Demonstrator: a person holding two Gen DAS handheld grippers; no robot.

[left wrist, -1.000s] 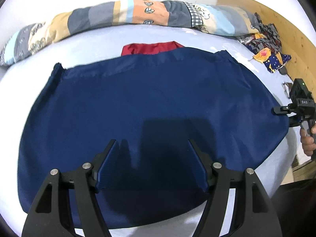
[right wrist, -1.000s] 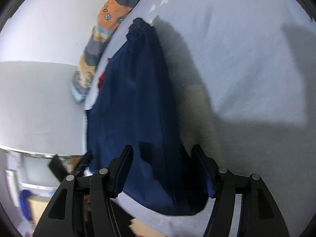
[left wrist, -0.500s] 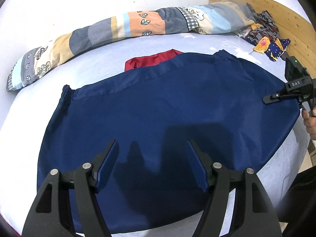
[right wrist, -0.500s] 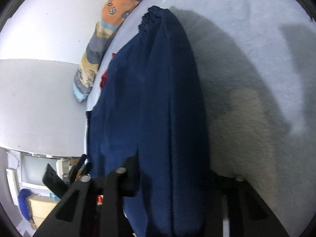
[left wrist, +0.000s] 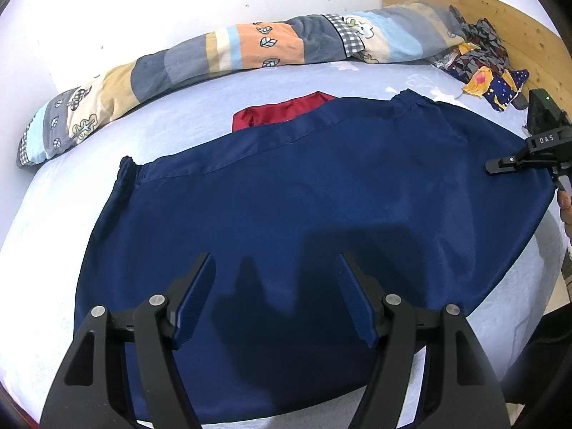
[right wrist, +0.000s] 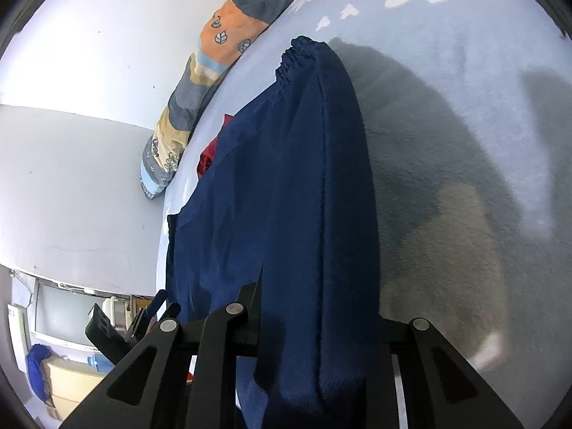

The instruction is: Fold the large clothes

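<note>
Barely begun: navy skirt (left wrist: 304, 193) lies spread on the bed (left wrist: 64, 207), unfolded. Right gripper (right wrist: 314, 325) fingers closing, pinching its right edge; left gripper (left wrist: 277, 300) fingers spread above the near hem.

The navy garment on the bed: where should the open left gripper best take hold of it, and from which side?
Probably the near hem of the navy garment, approached from the bed's near edge with the left gripper. The cloth lies flat, so only an edge gives a lip. The right gripper, jaws closing, already has the right end.

Navy garment (right wrist: 286, 186) between closing right hand-held gripper (right wrist: 304, 321) jaws
</note>
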